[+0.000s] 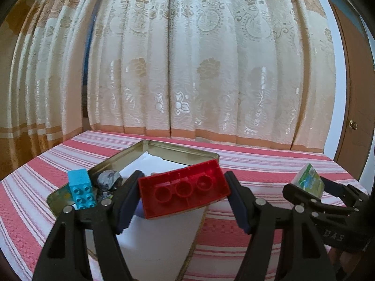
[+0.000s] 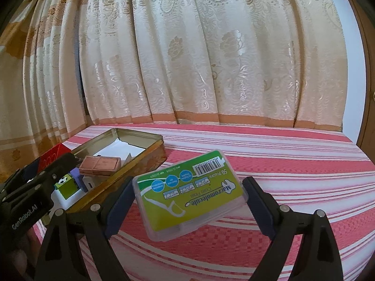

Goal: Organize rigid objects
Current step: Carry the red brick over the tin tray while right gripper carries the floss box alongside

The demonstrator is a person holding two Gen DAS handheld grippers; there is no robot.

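Floss box [image 2: 191, 193]: "Macromolecule", "50 Pieces"; left claw [image 2: 59, 161]: "GenRobot.AI".

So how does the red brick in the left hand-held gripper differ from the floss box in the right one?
The red brick is opaque, its hollow underside facing the camera; the floss box is clear plastic with a green label. The brick hangs over the open tin; the box hangs over the striped cloth. Both are gripped clear of the surface.

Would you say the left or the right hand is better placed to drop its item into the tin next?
Probably the left: its gripper holds the red brick right over the open tin, while the right gripper holds the floss pick box beside it, over the striped cloth.
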